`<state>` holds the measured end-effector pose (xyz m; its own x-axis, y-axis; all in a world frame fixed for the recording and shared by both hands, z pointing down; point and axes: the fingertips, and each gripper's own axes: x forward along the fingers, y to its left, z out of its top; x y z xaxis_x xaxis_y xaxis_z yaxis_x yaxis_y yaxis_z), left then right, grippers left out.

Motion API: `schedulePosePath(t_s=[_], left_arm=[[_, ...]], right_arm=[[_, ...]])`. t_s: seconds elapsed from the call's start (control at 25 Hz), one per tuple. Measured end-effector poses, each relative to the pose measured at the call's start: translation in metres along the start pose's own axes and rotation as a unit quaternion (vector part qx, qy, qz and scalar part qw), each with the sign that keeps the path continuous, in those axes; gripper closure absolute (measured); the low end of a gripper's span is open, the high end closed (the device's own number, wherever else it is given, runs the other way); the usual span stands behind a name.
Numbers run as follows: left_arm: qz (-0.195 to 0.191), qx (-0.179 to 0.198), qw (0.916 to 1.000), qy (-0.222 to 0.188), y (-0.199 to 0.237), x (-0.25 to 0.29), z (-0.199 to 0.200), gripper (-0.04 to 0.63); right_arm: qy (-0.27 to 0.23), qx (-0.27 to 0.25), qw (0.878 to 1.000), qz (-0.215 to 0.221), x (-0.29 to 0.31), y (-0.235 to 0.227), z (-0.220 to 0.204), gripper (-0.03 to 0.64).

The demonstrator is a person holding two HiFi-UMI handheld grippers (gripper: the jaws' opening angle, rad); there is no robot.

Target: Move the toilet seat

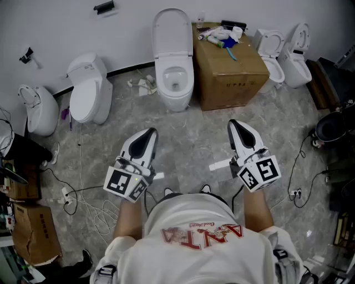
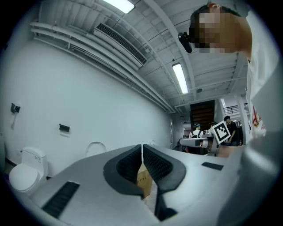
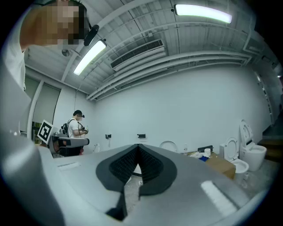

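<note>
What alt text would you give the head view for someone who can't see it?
A person holds the left gripper and right gripper, both shut and empty, over a grey floor, facing a white toilet with its lid raised. A cardboard box stands beside it; other toilets line the wall.

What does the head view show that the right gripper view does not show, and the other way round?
Only the head view: the middle toilet's bowl and the floor cables. Only the right gripper view: the ceiling lamps and a standing person far off. Both: the cardboard box and the right tongs, shut and empty.
</note>
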<state>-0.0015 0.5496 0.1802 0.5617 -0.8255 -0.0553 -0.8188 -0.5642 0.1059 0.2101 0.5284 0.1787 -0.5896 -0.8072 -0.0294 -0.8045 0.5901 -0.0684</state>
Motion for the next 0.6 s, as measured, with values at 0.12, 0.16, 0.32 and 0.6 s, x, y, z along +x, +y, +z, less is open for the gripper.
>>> schedulePosePath(t_s=[0.12, 0.16, 0.32, 0.6], left_arm=[[-0.002, 0.000, 1.0000, 0.000, -0.001, 0.000, 0.001, 0.576], [-0.002, 0.000, 1.0000, 0.000, -0.001, 0.000, 0.001, 0.577], [-0.004, -0.001, 1.0000, -0.002, 0.001, -0.005, 0.002, 0.577], [-0.006, -0.008, 0.9999, -0.005, 0.014, -0.017, 0.003, 0.577]], right_arm=[[0.001, -0.001, 1.000, 0.001, 0.001, 0.001, 0.000, 0.615], [0.001, -0.002, 1.000, 0.002, 0.001, 0.002, 0.001, 0.615], [0.002, -0.008, 1.000, 0.005, 0.003, 0.008, 0.001, 0.615], [-0.007, 0.007, 1.000, 0.008, 0.013, 0.022, 0.002, 0.615]])
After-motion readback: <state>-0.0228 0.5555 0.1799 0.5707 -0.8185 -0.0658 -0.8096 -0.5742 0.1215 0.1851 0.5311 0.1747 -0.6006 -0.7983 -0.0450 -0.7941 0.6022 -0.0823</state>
